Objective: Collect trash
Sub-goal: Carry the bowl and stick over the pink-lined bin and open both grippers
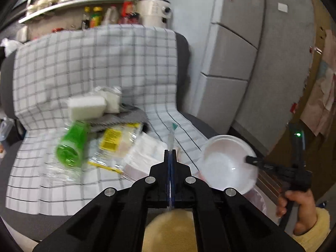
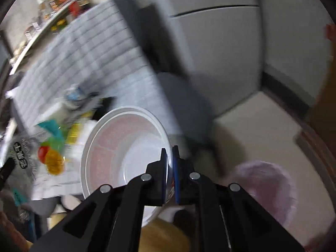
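2 grippers are in my views. My left gripper [image 1: 170, 151] has its jaws pressed fully together on 1 thin clear plastic stick with a teal tip [image 1: 171, 135], which pokes up out of the blue pads. My right gripper [image 2: 169, 150] is clamped almost closed on the thin rim of 1 white foam bowl [image 2: 126, 147], round, smooth and matte, held tilted above the chair's front edge; the left camera shows the same bowl [image 1: 227, 163] at the chair's right side, with the right gripper [image 1: 251, 159] biting its rim and 1 hand [image 1: 298, 208] in a fuzzy yellow sleeve on the handle.

The rest of the trash lies in a heap on 1 grey upholstered chair [image 1: 182, 48] draped with 1 white cloth with a grey grid [image 1: 94, 63]. I count 1 green plastic bottle [image 1: 72, 145] lying on its side, glossy and cylindrical; 1 crinkled clear wrapper with a yellow label [image 1: 113, 145]; 2 white blocks [image 1: 87, 107], soft-edged and rectangular, 1 of them in clear film; and 1 flat white pad [image 1: 145, 153] just beside the wrapper. The right view is too blurred to count more.

1 bin lined with a thin pinkish bag [image 2: 266, 189] stands on the floor, low at the right of the right view.
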`<state>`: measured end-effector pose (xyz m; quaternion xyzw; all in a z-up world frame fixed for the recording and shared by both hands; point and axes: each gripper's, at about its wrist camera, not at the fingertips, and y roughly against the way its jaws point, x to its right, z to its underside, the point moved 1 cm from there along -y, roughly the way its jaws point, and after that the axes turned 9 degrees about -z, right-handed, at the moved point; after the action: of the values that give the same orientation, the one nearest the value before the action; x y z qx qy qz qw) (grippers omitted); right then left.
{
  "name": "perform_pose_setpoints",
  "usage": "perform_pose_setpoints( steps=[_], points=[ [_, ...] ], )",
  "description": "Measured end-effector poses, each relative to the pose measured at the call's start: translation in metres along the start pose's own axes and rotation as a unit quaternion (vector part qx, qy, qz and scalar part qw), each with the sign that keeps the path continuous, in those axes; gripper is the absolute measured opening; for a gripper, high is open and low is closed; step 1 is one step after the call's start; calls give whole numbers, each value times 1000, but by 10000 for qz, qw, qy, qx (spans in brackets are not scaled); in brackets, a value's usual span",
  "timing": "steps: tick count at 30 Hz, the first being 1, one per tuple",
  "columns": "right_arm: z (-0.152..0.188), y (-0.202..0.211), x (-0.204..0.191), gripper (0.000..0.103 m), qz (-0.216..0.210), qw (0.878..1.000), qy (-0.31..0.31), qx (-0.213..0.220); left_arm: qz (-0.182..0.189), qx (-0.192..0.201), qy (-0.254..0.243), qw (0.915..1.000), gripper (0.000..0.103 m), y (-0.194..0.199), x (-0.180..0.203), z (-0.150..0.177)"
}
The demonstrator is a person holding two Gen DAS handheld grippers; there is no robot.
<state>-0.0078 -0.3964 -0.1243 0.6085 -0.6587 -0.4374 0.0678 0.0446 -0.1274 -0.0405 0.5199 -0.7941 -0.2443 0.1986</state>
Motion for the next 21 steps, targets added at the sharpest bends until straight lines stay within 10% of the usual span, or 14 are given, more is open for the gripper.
perform_pose_setpoints(
  steps=[7, 14, 21],
  points=[
    [38, 26, 91, 9, 1407, 9891, -422, -94, 518, -272, -79, 9983, 0, -24, 29, 10],
    [67, 6, 153, 24, 1456, 9784, -1308, -673, 669, -340, -304, 9967, 0, -28, 53, 12],
    [54, 32, 140, 24, 1253, 9855, -1105, -304, 890, -388, -518, 9939, 0, -27, 69, 15]
  ],
)
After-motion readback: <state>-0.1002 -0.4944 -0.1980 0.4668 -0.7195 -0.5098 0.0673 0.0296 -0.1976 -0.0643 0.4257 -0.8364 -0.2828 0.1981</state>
